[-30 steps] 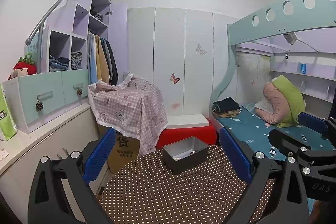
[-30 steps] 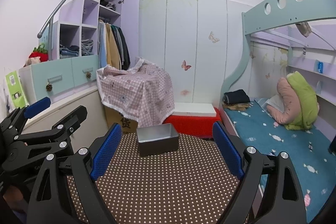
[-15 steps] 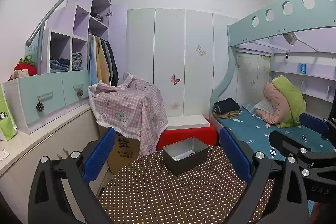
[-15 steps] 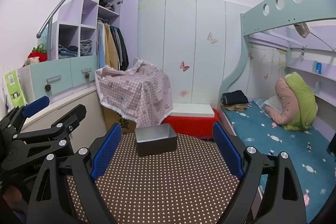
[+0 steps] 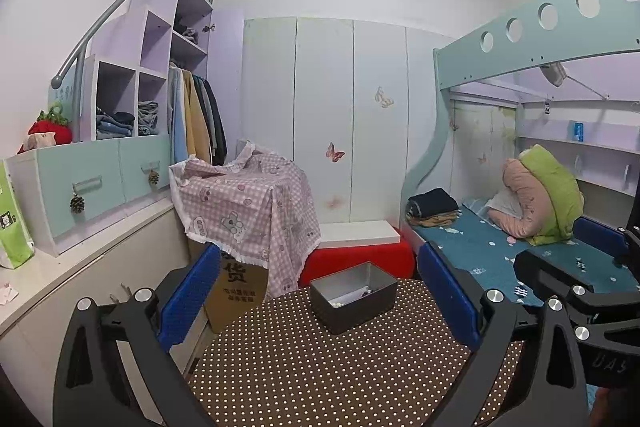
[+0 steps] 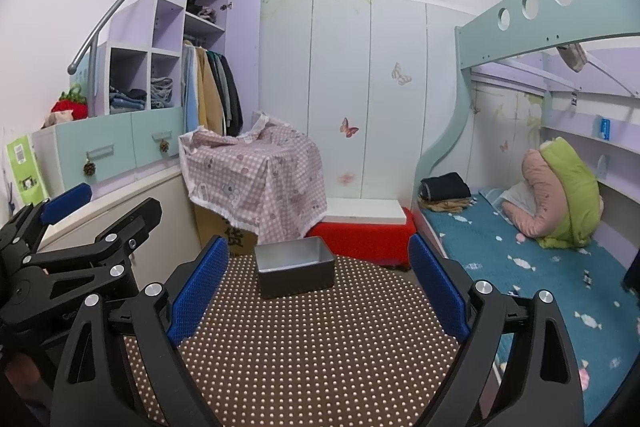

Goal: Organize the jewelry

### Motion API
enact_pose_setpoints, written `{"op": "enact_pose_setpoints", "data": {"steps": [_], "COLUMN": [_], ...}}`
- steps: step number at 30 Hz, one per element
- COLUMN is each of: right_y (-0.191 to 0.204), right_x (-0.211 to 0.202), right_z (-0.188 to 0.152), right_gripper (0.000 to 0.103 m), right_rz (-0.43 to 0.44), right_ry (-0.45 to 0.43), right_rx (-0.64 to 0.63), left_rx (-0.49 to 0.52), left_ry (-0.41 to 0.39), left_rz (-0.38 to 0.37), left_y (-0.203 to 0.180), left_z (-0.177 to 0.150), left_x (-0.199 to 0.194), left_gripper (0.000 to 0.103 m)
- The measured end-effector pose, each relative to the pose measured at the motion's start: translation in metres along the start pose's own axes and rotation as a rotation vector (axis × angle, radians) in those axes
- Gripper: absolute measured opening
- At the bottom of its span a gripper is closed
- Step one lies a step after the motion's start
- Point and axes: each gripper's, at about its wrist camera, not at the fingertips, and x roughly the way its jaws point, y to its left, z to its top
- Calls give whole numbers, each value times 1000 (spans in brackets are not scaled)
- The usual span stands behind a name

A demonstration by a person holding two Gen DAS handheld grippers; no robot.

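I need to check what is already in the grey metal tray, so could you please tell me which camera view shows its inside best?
The left wrist view: it looks down into the grey metal tray, where a few small pale pieces lie on the floor, too small to identify. The right wrist view shows the tray from lower, mostly its front wall and rim, hiding the contents.

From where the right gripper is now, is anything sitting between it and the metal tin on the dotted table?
Nothing visible does. The right gripper is open and empty, and only bare dotted table lies between it and the metal tin. The left gripper is off to the side, out of that path.
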Motion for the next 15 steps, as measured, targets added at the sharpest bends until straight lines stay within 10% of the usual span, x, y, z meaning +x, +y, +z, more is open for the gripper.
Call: {"op": "enact_pose_setpoints", "data": {"steps": [15], "right_y": [9], "right_x": [-1], "right_z": [2], "right_gripper": [88], "right_rz": [-15], "right_ry": [-1], "right_rx": [-9], "left_rx": [-4], "left_ry": [1], "left_rz": [-2], "left_y": [2], "left_z": [-2], "left_x": [3], "left_gripper": [95]}}
